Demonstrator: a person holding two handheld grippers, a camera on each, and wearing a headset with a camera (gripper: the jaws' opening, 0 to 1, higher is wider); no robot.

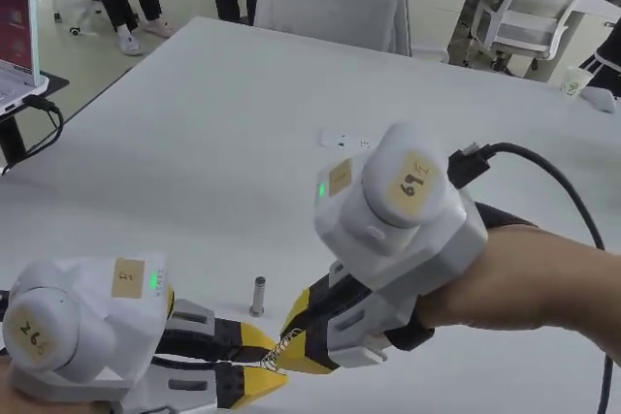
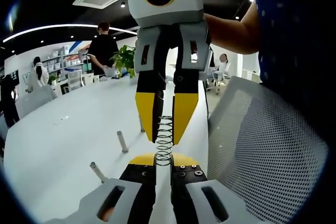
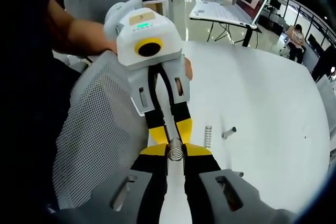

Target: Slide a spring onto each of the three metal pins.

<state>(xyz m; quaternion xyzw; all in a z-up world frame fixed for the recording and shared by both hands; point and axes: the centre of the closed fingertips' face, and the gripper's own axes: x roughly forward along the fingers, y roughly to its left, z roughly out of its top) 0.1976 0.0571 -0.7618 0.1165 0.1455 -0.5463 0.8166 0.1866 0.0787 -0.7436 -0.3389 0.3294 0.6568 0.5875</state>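
White worktable (image 1: 194,143) in an open-plan office, with both grippers nose to nose at 6 o'clock in the head view. The left gripper (image 1: 254,364) and right gripper (image 1: 291,341) each have their jaws pinched narrow on opposite ends of one spring (image 1: 274,354). The nearest pin (image 1: 258,296) stands bare, close by at about 11 o'clock from it. The right gripper view has a spare spring (image 3: 208,136) lying at 1 o'clock off its jaws. Looks to me like a regrip before threading. Next, one side lets go and the other lines the coil's open end over the pin top and slides it down
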